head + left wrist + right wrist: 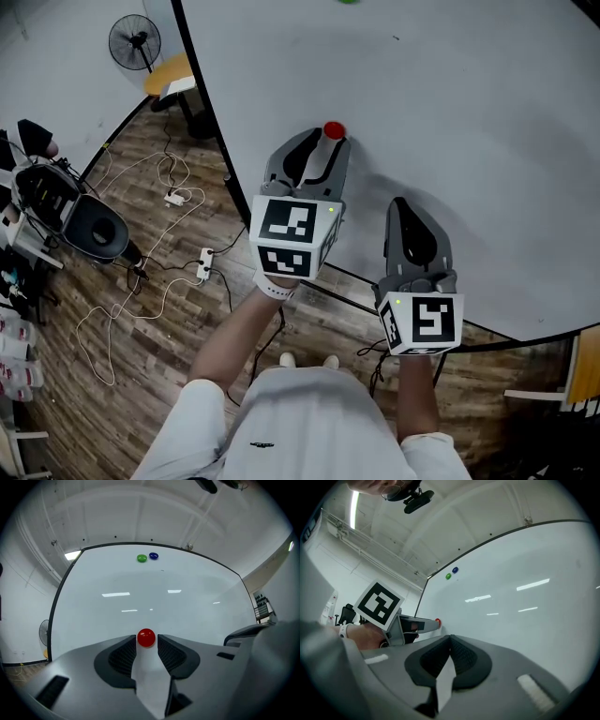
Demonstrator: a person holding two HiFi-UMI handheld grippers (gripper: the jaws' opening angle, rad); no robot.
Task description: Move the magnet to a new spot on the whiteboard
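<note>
The left claw (pixel 146 644) is standing wide. The red magnet (pixel 146 638) is sitting right between its two tips, stuck on the whiteboard (pixel 154 599). It is low down on the board, well apart from the green magnet (pixel 141 558) and the blue magnet (pixel 153 555) near the top edge. The pads are not squeezing it, I think. The right claw (pixel 450 643) is pinched tight with nothing in it, off to the side.

Here is what I am worrying about. The tips are sitting very close to the red magnet on both sides. If the left claw is tilting as it is backing away, one tip could bump the magnet. Then the magnet could slide to a wrong spot. A harder bump could knock it off, and it would be dropping to the floor. It looks small, round and shiny, so it could roll away down there.
</note>
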